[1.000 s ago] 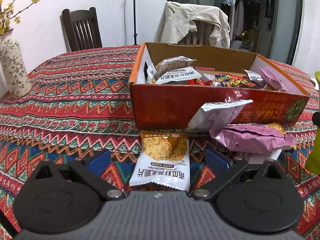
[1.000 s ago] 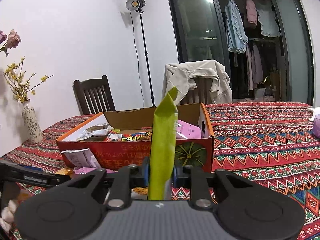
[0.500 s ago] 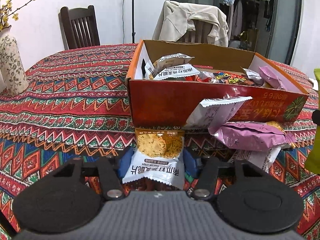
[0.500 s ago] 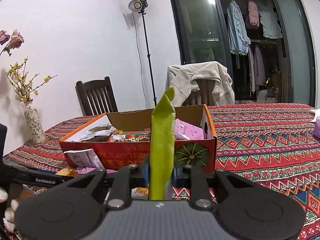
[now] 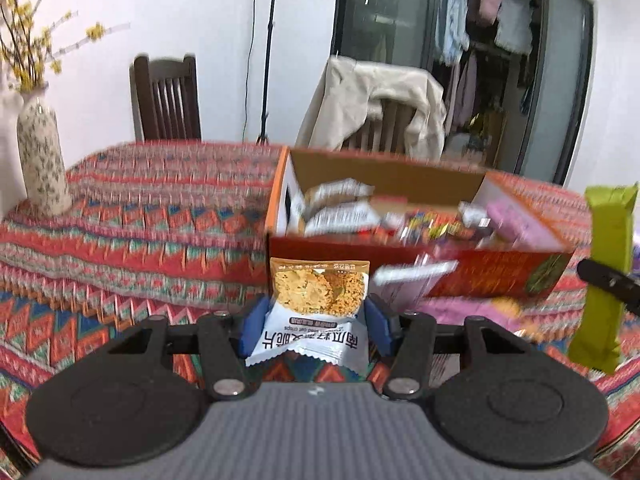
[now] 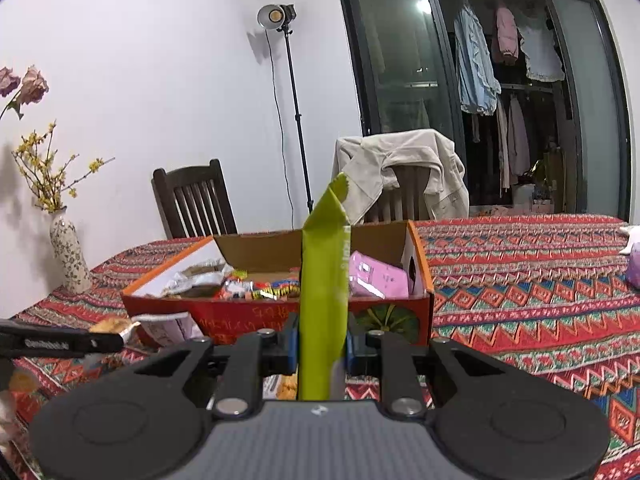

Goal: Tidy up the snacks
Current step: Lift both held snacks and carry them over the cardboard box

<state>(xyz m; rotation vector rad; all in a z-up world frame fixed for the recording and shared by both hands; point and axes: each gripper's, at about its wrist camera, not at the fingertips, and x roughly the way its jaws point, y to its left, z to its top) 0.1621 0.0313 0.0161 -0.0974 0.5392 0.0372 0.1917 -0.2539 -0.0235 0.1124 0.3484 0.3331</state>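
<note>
In the left wrist view my left gripper (image 5: 314, 330) is shut on a white crisp packet (image 5: 316, 308) with golden crisps printed on it, held above the patterned cloth in front of the red cardboard box (image 5: 400, 264). The box holds several snack packets. In the right wrist view my right gripper (image 6: 322, 346) is shut on a tall green packet (image 6: 324, 292) that stands upright before the red box (image 6: 400, 316). The green packet (image 5: 604, 276) also shows at the right edge of the left wrist view.
A pink packet (image 5: 452, 308) and a white one (image 5: 412, 276) lie on the cloth against the box front. A flower vase (image 5: 40, 160) stands at the table's far left. Two chairs (image 6: 192, 200) stand behind the table, one draped with a beige jacket (image 6: 404, 168).
My left gripper closed on the crisp packet and lifted it off the cloth, up toward the box front. My right gripper and the green packet stayed still.
</note>
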